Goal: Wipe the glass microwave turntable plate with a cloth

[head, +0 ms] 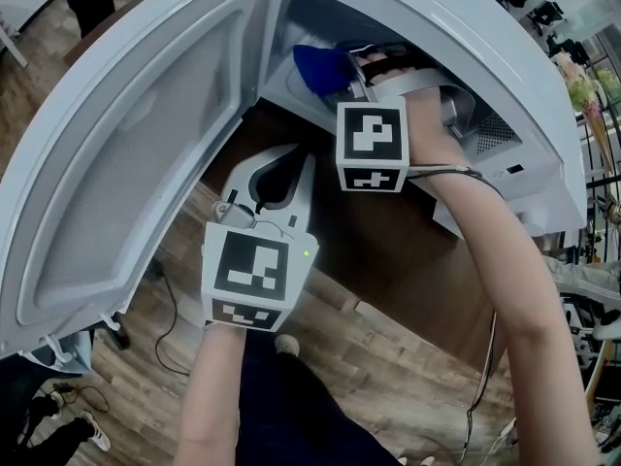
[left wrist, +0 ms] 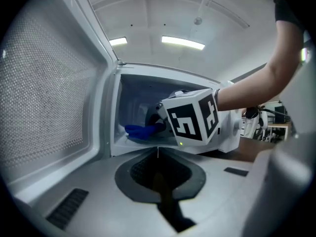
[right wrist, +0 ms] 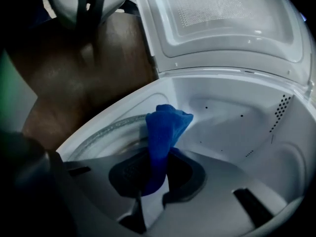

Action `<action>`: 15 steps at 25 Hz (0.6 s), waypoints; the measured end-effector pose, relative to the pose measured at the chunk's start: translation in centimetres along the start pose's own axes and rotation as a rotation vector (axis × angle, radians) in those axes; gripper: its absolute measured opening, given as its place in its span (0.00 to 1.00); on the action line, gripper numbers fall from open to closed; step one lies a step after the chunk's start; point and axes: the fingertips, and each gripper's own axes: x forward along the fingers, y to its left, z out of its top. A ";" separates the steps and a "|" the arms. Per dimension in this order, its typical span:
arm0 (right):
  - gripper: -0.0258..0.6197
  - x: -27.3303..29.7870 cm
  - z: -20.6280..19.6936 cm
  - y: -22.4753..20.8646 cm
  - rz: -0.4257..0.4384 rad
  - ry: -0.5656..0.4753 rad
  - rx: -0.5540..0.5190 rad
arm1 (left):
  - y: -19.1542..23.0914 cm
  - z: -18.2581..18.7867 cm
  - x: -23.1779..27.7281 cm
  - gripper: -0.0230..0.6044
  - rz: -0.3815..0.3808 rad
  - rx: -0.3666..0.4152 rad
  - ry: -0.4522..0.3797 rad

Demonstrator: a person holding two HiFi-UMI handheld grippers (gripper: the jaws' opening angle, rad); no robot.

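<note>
Right gripper view shows the right gripper (right wrist: 150, 184) clamped on the blue cloth (right wrist: 165, 125), deep inside the microwave (right wrist: 237, 112). The glass turntable plate (right wrist: 106, 132) lies just below and left of the cloth's free end, so this gripper is far nearer. The left gripper (left wrist: 158, 152) hovers outside the opening, jaws together on nothing

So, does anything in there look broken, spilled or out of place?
Nothing stands out. The microwave door is open, the right tongs hold a blue cloth inside, by the glass plate, which looks whole and dry, and the left tongs sit shut outside.
</note>
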 end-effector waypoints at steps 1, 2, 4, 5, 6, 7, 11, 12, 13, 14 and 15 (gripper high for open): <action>0.10 0.0 -0.3 0.3 0.010 0.012 -0.016 | 0.0 0.0 0.0 0.05 0.000 0.002 0.001; 0.10 -0.1 -0.6 0.7 0.022 0.024 -0.032 | -0.1 0.0 0.0 0.05 0.000 0.004 0.003; 0.10 -0.2 -1.4 1.5 0.046 0.049 -0.067 | -0.2 0.0 -0.1 0.05 -0.002 0.009 0.005; 0.10 -0.3 -1.8 1.8 0.059 0.062 -0.086 | -0.3 0.1 -0.1 0.05 -0.004 0.012 0.006; 0.10 -0.5 -2.3 2.2 0.073 0.075 -0.108 | -0.4 0.1 -0.1 0.05 -0.005 0.015 0.006; 0.10 -0.6 -2.8 2.6 0.086 0.090 -0.135 | -0.5 0.2 -0.1 0.05 -0.006 0.017 0.005; 0.10 -1.1 -4.2 4.0 0.112 0.152 -0.250 | -0.5 0.2 -0.2 0.05 -0.007 0.021 0.006; 0.10 -1.2 -4.5 4.3 0.112 0.162 -0.264 | -0.6 0.2 -0.2 0.05 -0.007 0.021 0.006; 0.10 -1.3 -4.7 4.5 0.112 0.173 -0.275 | -0.6 0.2 -0.2 0.05 -0.008 0.022 0.007; 0.10 -1.4 -4.9 4.7 0.114 0.187 -0.287 | -0.6 0.1 -0.2 0.05 -0.008 0.022 0.008; 0.10 -1.4 -5.2 5.0 0.121 0.204 -0.306 | -0.5 0.0 -0.2 0.05 -0.007 0.022 0.010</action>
